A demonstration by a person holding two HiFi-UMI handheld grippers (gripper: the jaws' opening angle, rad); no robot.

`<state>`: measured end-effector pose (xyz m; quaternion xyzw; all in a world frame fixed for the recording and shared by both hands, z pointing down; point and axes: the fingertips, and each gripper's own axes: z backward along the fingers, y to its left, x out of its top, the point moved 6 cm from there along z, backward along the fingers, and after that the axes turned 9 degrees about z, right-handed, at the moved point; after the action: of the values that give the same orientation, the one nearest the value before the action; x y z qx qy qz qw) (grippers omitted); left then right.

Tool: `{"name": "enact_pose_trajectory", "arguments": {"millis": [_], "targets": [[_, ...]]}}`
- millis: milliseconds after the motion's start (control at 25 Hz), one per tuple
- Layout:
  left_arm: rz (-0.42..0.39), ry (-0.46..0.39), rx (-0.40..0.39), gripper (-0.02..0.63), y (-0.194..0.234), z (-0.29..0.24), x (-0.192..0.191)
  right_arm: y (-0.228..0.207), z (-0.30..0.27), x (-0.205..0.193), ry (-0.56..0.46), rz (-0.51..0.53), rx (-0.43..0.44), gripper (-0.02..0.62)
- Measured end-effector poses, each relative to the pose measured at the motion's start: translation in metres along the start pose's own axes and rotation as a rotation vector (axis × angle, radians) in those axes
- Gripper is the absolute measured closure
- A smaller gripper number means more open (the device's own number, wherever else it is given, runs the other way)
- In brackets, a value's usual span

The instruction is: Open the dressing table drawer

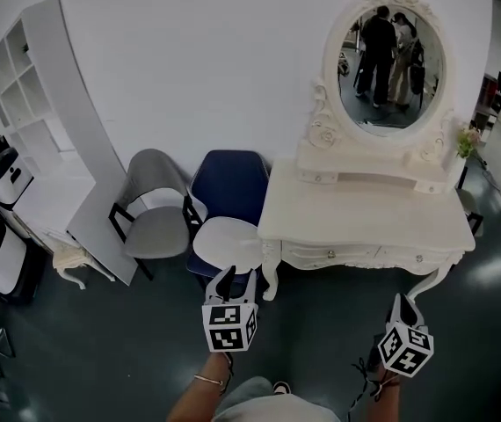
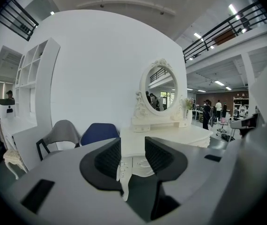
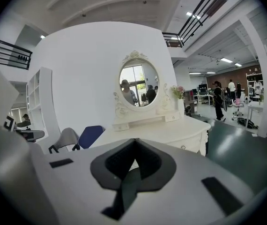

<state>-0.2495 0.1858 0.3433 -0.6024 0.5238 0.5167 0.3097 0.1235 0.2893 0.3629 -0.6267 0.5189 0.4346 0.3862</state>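
A white carved dressing table (image 1: pixel 365 218) with an oval mirror (image 1: pixel 389 67) stands against the white wall. Its drawer front (image 1: pixel 373 255) with small round knobs (image 1: pixel 330 254) is closed. My left gripper (image 1: pixel 226 282) hangs low in front of the table's left leg, jaws open with nothing between them; the left gripper view shows the left gripper (image 2: pixel 132 157) with that leg in the gap. My right gripper (image 1: pixel 403 306) hovers below the table's right front, jaws shut and empty; in the right gripper view the right gripper (image 3: pixel 134 157) points at the tabletop (image 3: pixel 157 131).
A grey chair (image 1: pixel 154 205) and a blue chair (image 1: pixel 226 202) stand left of the table. A white shelf unit (image 1: pixel 39 121) leans at far left. Flowers (image 1: pixel 468 139) sit at the table's right end. People show in the mirror and in the hall at the right.
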Motion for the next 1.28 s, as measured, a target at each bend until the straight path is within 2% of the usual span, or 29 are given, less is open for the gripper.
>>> {"name": "enact_pose_trajectory", "arguments": {"millis": [600,1280], "targets": [[-0.015,0.035,-0.087,0.442,-0.021,-0.114,0.009,-0.034,-0.07,-0.001,0.041,-0.046,-0.099,0.588],[-0.006,0.03,-0.112,0.442,0.008,-0.285,0.085,-0.014,-0.236,0.095,0.001,-0.005,-0.086,0.588]]}}
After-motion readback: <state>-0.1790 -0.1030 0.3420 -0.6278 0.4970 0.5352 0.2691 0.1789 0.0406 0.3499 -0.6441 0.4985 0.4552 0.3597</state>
